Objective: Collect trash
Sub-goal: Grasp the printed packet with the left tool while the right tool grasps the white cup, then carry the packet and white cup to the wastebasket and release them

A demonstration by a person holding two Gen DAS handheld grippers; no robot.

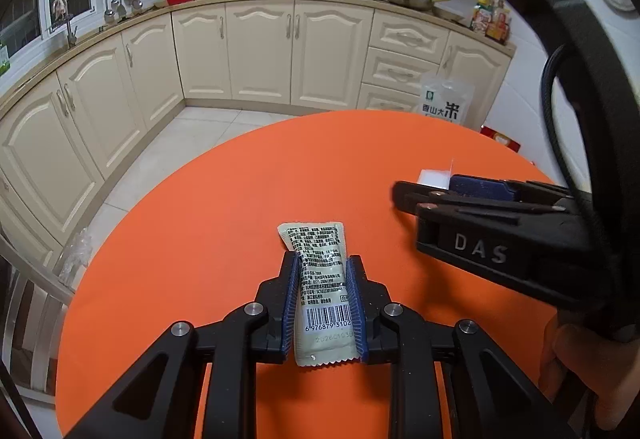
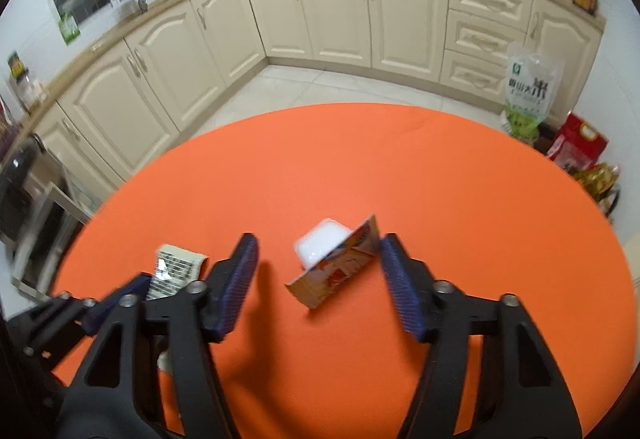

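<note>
On my orange table (image 2: 440, 175): one printed sachet (image 1: 322, 291), one small white tub with a peeled foil lid (image 2: 334, 257). That makes two bits of rubbish. I carry two claws, left (image 1: 323, 303) and right (image 2: 320, 279). Against the cupboards: one pale rice bag (image 2: 528, 95), one red bag (image 2: 578, 145).

The left gripper (image 1: 324, 299) points forward and down; its two blue pads (image 1: 291, 303) press on both sides of a pale sachet (image 1: 322, 279), so it has a grip; the right gripper (image 2: 318, 283) is tilted down too; its jaws stand apart with a small cup (image 2: 332, 259) between them, untouched; part of a hand (image 1: 576, 371) shows behind the right gripper.
</note>
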